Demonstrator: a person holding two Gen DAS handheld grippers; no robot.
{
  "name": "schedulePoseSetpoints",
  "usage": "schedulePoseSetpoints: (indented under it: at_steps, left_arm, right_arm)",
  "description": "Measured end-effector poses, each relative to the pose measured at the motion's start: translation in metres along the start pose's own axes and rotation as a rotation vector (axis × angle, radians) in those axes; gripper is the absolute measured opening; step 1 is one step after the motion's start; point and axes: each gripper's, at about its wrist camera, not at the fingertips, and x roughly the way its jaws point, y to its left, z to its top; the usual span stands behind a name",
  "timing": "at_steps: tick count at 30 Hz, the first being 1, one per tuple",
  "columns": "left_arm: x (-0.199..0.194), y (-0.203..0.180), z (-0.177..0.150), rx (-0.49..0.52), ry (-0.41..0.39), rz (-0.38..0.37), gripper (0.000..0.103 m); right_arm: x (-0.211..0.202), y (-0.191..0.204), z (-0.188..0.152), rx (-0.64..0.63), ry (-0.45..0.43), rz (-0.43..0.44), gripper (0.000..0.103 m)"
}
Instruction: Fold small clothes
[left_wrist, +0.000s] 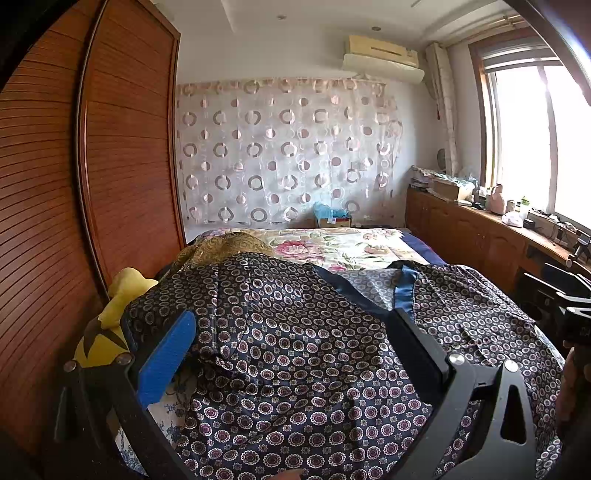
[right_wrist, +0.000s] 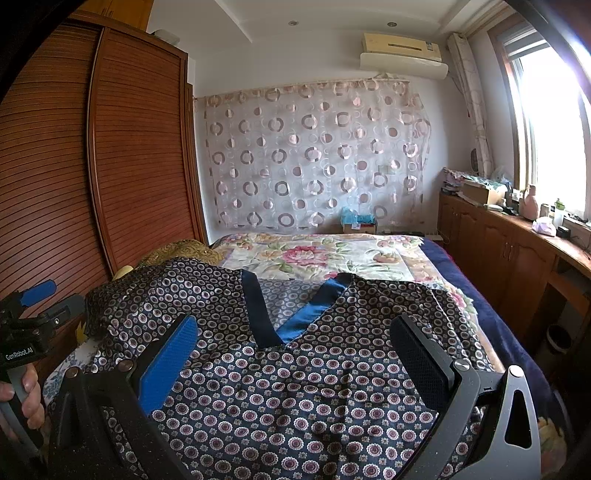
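Note:
A dark navy garment (left_wrist: 295, 354) with a purple-and-white circle print and blue neck trim (right_wrist: 291, 317) lies spread on the bed, also filling the right wrist view (right_wrist: 295, 387). My left gripper (left_wrist: 291, 343) is open, its fingers wide apart above the garment's left part, which bulges up over a pillow. My right gripper (right_wrist: 295, 347) is open above the garment's chest, just below the V-neck. Neither gripper holds cloth. The left gripper also shows at the left edge of the right wrist view (right_wrist: 33, 310).
A floral bedspread (right_wrist: 314, 258) covers the bed beyond the garment. A wooden wardrobe (left_wrist: 92, 166) stands close on the left, with a yellow plush toy (left_wrist: 110, 317) beside it. A wooden cabinet (right_wrist: 517, 251) with clutter runs along the right under the window.

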Motion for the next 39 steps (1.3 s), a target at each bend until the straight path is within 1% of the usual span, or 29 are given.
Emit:
schedulePoseSetpoints:
  at_steps: [18,22,25,27,31,39]
  left_arm:
    - [-0.003,-0.002,-0.001,0.003,-0.004,-0.004,0.103]
    - [0.0,0.001,-0.002,0.006,0.014,-0.012,0.103]
    - [0.006,0.008,-0.005,0.015,0.037,-0.012,0.103]
    - [0.009,0.016,-0.009,0.011,0.052,0.008,0.103]
    - [0.017,0.031,-0.016,0.0,0.075,0.032,0.103]
    - [0.03,0.064,-0.026,-0.008,0.132,0.068,0.103]
  right_arm:
    - [0.001,-0.003,0.002,0.003,-0.006,0.007,0.103]
    - [0.003,-0.003,0.001,0.002,-0.005,0.015,0.103]
    - [0.008,-0.001,-0.002,-0.005,0.012,0.035,0.103]
    - [0.014,0.002,-0.004,-0.017,0.03,0.057,0.103]
    - [0.021,0.006,-0.007,-0.028,0.05,0.071,0.103]
    - [0.032,0.008,-0.001,-0.049,0.073,0.105,0.103]
